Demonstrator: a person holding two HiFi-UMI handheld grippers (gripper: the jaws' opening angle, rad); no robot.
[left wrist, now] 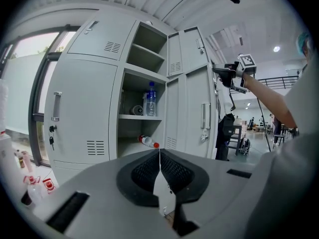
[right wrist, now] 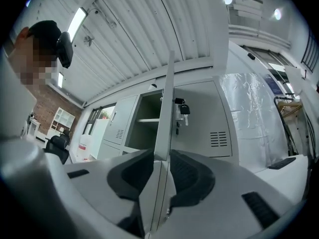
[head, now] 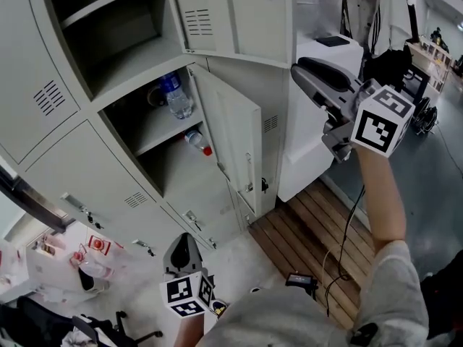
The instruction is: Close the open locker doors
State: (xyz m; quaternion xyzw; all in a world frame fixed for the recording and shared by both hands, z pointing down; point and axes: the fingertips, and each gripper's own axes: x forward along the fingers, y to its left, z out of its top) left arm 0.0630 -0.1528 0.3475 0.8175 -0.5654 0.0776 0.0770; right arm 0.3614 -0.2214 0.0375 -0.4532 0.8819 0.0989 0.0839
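The grey locker bank has two open compartments. The upper locker door (head: pixel 239 13) stands ajar, and its edge (right wrist: pixel 167 113) runs between the pads of my right gripper (head: pixel 300 74), which is shut on it; keys (right wrist: pixel 180 108) hang from its lock. Below it the lower locker door (head: pixel 235 139) also stands open. Behind that door an upright water bottle (head: pixel 176 96) stands on a shelf and a second bottle (head: pixel 197 141) lies underneath. My left gripper (head: pixel 184 248) is low in front of the lockers, shut and empty, with its pads (left wrist: pixel 149 171) meeting.
A white cabinet (head: pixel 318 136) stands right of the lockers. A wooden slatted platform (head: pixel 318 230) covers the floor there, with a small black device (head: pixel 300 280) and a cable on it. Clutter and red-labelled items (head: pixel 72 259) sit at lower left.
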